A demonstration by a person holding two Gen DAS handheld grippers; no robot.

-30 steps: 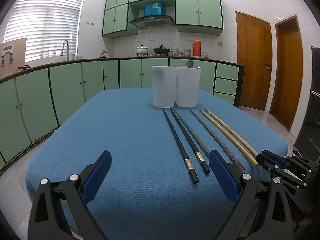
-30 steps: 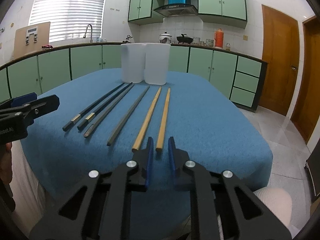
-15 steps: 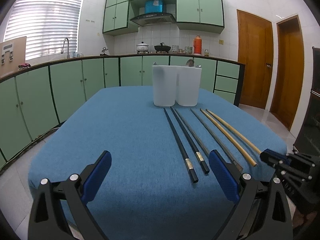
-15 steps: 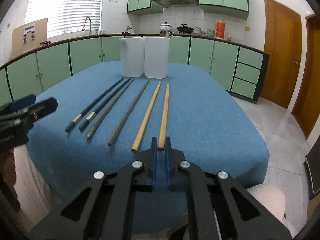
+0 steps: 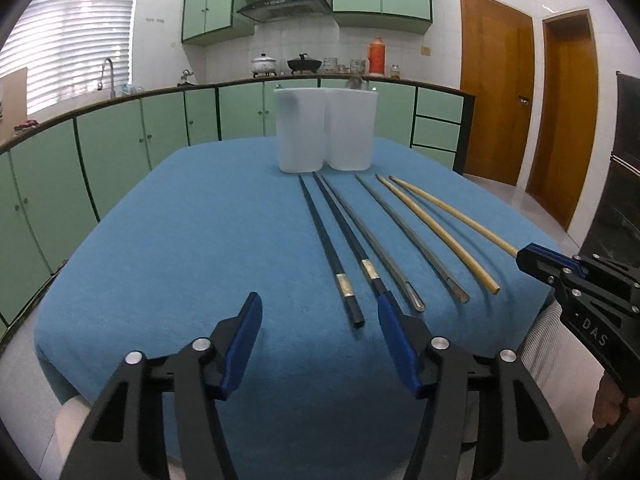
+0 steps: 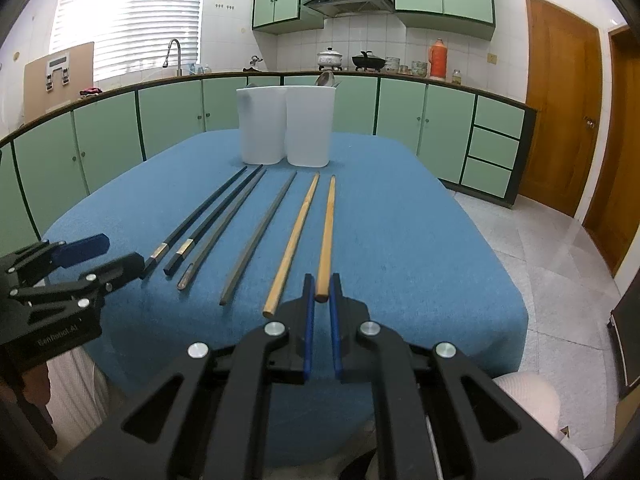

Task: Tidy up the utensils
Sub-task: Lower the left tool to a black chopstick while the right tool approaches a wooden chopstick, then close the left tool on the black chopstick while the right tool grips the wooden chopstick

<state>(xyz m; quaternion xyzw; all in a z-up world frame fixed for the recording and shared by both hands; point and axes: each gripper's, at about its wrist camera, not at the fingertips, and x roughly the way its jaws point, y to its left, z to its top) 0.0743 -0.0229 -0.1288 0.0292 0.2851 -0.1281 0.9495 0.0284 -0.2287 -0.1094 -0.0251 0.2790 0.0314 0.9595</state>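
Note:
Six chopsticks lie side by side on the blue tablecloth (image 5: 200, 240): two black ones (image 5: 332, 248), two grey ones (image 5: 412, 236) and two wooden ones (image 6: 298, 232). Two white tubs (image 5: 300, 136) stand beyond their far tips. My left gripper (image 5: 318, 308) is at the near ends of the black pair with its jaws closing. One black end lies between the pads, untouched; the other runs behind the right finger (image 5: 394, 328). My right gripper (image 6: 321, 282) is shut on the near end of the rightmost wooden chopstick (image 6: 328, 232), which rests on the cloth.
The table's near edge drops off just under both grippers. A spoon (image 6: 325, 78) sticks out of the right tub (image 6: 308, 128). Green cabinets (image 5: 120, 148) curve behind the table, and wooden doors (image 5: 496, 100) stand at the right. Each gripper shows at the edge of the other's view.
My left jaws have narrowed from wide open and now frame the black chopsticks' near ends. My right jaws have closed the last bit onto the wooden chopstick's end.

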